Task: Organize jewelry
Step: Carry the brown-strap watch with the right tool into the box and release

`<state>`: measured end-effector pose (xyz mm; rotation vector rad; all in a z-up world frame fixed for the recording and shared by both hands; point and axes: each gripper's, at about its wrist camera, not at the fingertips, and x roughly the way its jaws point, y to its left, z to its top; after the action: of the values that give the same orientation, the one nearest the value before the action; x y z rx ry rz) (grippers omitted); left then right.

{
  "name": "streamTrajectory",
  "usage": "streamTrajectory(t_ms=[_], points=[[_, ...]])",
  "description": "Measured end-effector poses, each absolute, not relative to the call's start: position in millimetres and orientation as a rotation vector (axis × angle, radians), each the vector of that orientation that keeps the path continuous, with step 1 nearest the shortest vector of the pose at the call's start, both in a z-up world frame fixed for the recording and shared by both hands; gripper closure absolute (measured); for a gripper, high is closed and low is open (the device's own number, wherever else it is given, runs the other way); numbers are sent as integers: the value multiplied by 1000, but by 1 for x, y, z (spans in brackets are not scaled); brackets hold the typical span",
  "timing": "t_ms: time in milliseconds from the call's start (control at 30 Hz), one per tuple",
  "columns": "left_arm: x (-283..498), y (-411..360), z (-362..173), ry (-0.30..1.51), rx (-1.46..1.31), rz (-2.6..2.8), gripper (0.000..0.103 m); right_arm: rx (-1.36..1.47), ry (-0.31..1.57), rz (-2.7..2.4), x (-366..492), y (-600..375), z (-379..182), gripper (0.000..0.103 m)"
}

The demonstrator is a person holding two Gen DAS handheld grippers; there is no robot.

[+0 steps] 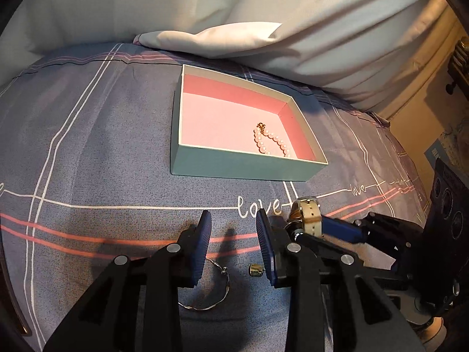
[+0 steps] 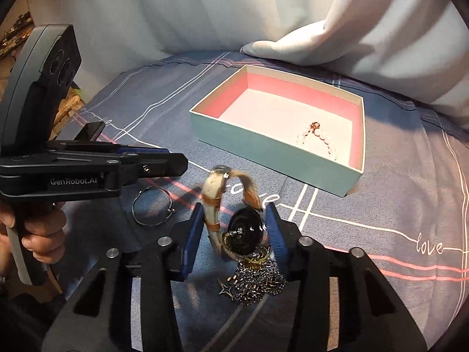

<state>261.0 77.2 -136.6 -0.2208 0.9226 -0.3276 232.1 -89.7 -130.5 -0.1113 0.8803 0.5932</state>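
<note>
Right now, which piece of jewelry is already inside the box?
The pearl bracelet, lying in the pink-lined box. The watch sits between the right gripper's jaws; bangle, ring and chain lie on the bedspread.

Bed sheet point(image 1: 117, 152), grey-blue, with white and pink grid lines and white "love" script point(image 1: 258, 206) repeated along one line. White duvet point(image 1: 293, 29) bunched along the far side of the bed, one folded corner point(image 1: 211, 38) lying flat on the sheet. Cream wall point(image 1: 416, 129) at far right of the left wrist view, a dark fixture point(image 1: 458, 61) high on it, too blurred to identify. Top left of the right wrist view: a dim cluttered patch point(image 2: 14, 29), unreadable.
</note>
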Motion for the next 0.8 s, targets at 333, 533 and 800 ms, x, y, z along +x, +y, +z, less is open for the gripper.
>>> streamTrajectory(t_ms=[333, 533, 800], points=[[265, 75, -137, 934, -219, -327, 72, -101, 864, 586, 236, -91, -128, 88], [280, 67, -113, 906, -195, -332, 72, -77, 793, 591, 246, -94, -94, 88], [315, 47, -67, 839, -155, -325, 72, -89, 675, 538, 281, -98, -38, 88]])
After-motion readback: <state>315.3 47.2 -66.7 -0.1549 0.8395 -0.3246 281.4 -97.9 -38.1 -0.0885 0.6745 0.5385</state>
